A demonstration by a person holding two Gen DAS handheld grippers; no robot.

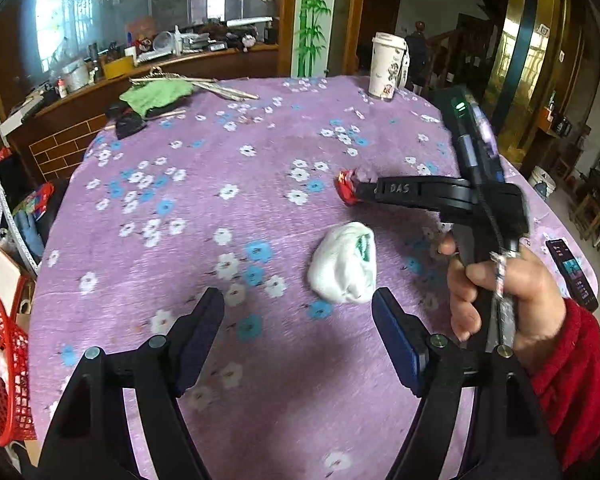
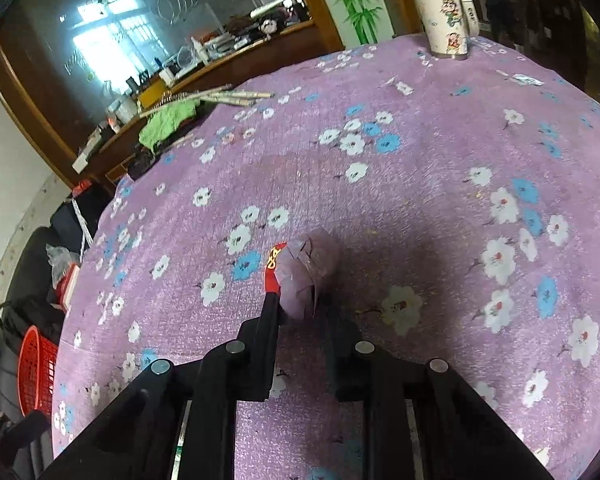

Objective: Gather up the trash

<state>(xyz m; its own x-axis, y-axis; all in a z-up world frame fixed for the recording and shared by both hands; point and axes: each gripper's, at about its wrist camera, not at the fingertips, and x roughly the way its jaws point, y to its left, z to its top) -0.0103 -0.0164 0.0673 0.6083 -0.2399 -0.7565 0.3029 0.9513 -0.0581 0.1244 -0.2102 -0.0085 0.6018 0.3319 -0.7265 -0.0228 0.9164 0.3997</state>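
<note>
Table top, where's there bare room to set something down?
The floral tablecloth lies bare across its middle and left, between the green cloth and the white wad. The right is crowded: wad, right hand-held gripper shut on the red wrapper, phone.

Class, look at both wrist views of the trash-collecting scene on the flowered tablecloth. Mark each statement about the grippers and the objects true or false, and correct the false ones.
1. The right gripper is shut on a crumpled red wrapper. True.
2. The left gripper grips the white wad. False: its jaws stand open and the wad lies on the tablecloth ahead of them, untouched.
3. A tall white cup stands upright at the far edge of the table. True.
4. The red basket sits on the table beside the wad. False: it is off the table, past its left edge.
5. A green cloth lies at the far left of the table. True.
</note>
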